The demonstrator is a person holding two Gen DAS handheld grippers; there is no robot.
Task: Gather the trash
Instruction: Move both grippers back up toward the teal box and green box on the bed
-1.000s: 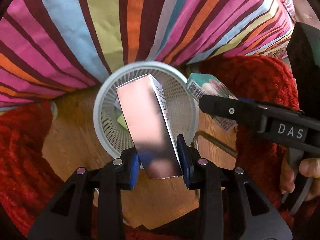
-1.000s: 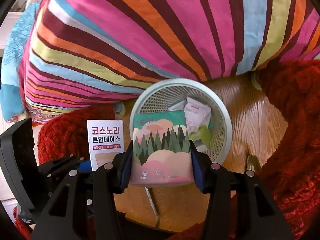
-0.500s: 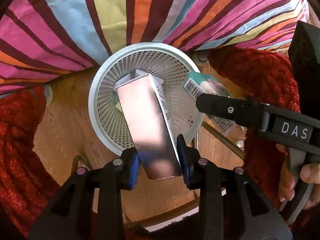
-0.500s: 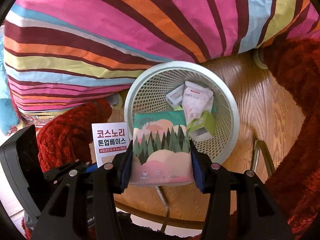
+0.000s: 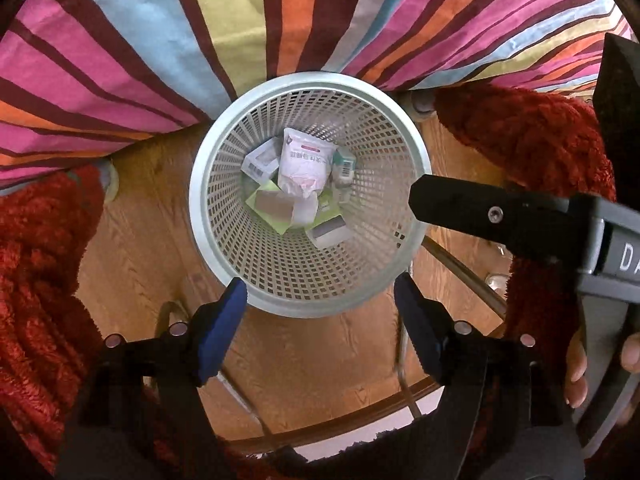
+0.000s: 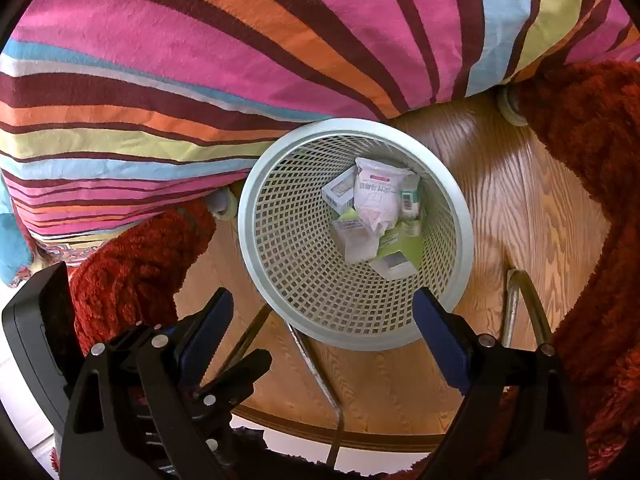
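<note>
1. The striped bedding is hanging over the far side of the scene, and the red shaggy rug is lying on both sides of the bare wooden floor.
2. The mesh wastebasket is standing upright on that floor, just under the bedding's edge, so its mouth is facing you and both claws are pointing down into it.
3. Your right gripper is opening wide above the basket's near rim, holding nothing; likely a release position.
4. Your left gripper is opening too, nothing between its blue pads, also poised over the near rim.
5. The trash is lying at the basket's bottom: a crumpled white pouch on top, small boxes and a green carton around it.
</note>
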